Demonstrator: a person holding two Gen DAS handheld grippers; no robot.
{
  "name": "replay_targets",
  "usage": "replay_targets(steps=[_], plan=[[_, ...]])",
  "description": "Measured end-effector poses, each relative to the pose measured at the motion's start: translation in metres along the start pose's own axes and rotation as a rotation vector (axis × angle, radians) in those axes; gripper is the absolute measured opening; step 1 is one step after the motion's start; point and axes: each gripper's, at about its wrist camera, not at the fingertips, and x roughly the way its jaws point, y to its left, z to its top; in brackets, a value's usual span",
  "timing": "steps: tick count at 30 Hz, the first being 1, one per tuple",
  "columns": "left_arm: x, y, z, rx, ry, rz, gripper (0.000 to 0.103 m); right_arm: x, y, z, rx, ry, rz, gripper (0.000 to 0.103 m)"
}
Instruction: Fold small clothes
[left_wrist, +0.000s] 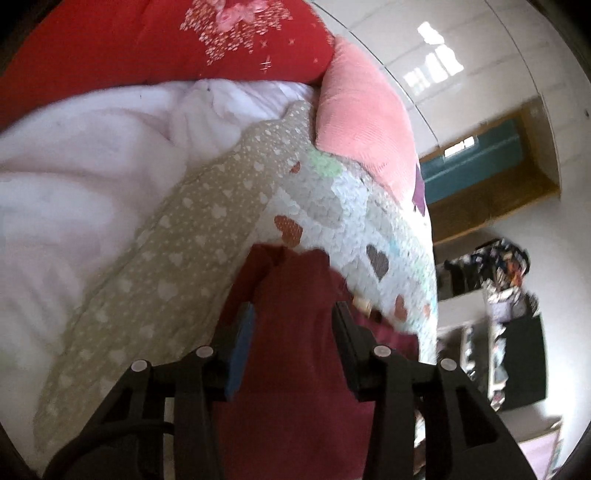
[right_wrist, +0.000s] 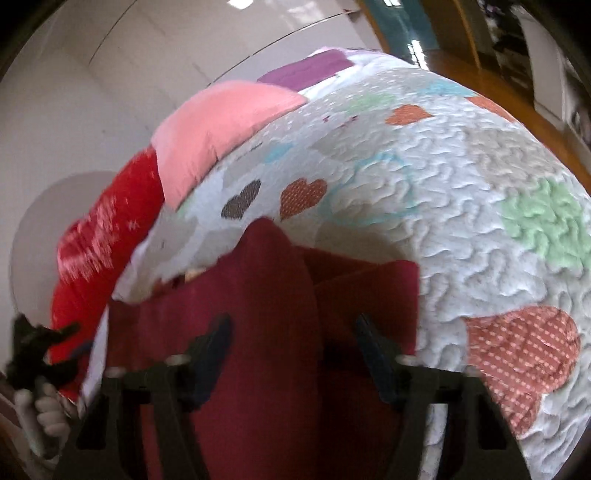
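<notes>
Both claws (left (left_wrist: 293, 321), right (right_wrist: 293, 334)) gape, tilted downward

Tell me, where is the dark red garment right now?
The dark red garment lies on the heart-patterned quilt, low and central in both wrist views, beneath each gripper's fingers.

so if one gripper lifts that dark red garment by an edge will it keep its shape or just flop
Probably flop: the dark red garment already lies in soft overlapping folds on the quilt, so it looks limp. It seems thin and likely light. The cloth looks matte, so it probably won't slip from the pads, though blur makes texture uncertain.
</notes>
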Motion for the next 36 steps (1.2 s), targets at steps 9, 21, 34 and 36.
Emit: replay_targets(steps=[9,21,34,36], plan=[[-0.001,0.001,-0.045,0.093,0.046,0.076,0.043,-0.024,-0.031,-0.007,0.144,-0.059,-0.101,0.022],[-0.011,-0.018,-0.135,0.33,-0.101,0.222,0.061,-0.107,-0.015,-0.075,-0.066,-0.122,-0.165,0.038],[-0.005,0.038,-0.095,0.07,-0.216,0.139,0.066,-0.091,0.072,-0.089,-0.264,-0.023,-0.172,0.038],[-0.005,0.05,-0.089,0.04,-0.219,0.124,0.069,-0.069,0.1,-0.08,-0.289,0.004,-0.138,0.038]])
